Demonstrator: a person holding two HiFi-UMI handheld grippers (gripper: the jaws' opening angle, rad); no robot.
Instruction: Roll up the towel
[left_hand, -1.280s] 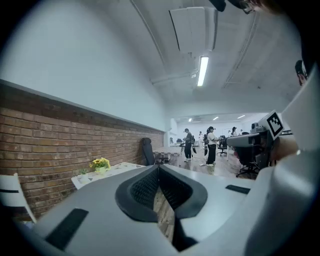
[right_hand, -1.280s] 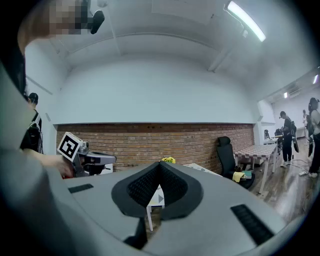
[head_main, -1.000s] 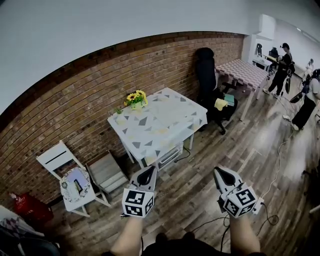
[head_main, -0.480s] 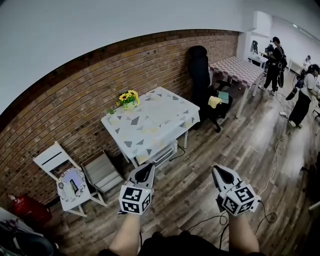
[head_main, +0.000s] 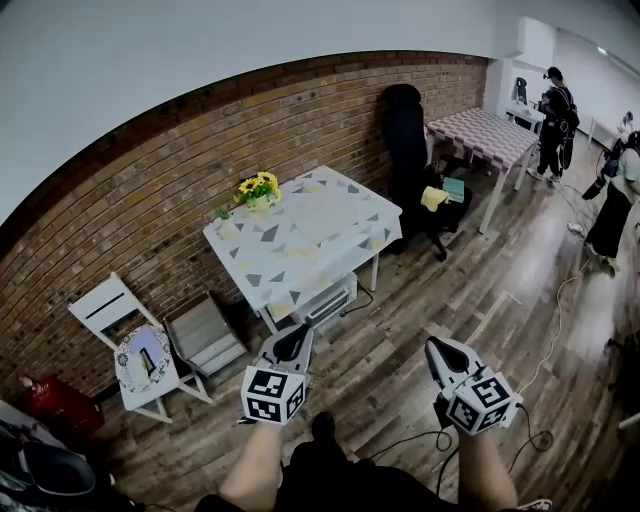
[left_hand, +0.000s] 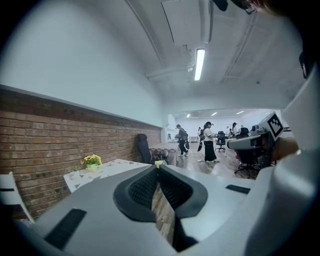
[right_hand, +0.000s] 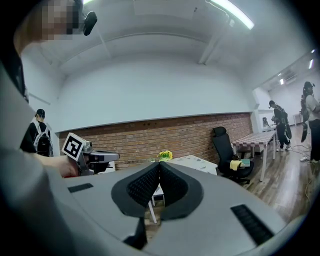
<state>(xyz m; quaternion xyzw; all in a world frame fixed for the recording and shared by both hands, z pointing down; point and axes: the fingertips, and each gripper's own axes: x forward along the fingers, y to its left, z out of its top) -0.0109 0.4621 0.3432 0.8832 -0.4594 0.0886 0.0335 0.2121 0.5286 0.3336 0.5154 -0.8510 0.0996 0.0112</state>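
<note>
No towel shows in any view. A white table (head_main: 300, 240) with a grey triangle pattern stands against the brick wall, with a small pot of yellow flowers (head_main: 257, 189) at its back corner. My left gripper (head_main: 293, 343) hangs shut over the wooden floor, short of the table's near corner. My right gripper (head_main: 443, 352) is shut too, further right over the floor. Both hold nothing. In the left gripper view the left gripper (left_hand: 159, 167) points past the table (left_hand: 95, 172). In the right gripper view the right gripper (right_hand: 159, 163) points at the table (right_hand: 192, 162).
A black office chair (head_main: 410, 150) stands right of the table, with a checked table (head_main: 485, 138) behind it. White folding chairs (head_main: 130, 345) stand at the left by the wall. People (head_main: 556, 110) stand at the far right. Cables (head_main: 560, 320) lie on the floor.
The view has shifted a little toward the table and wall. Both grippers stay shut and hold their places low in the view, the right one slightly lower.
</note>
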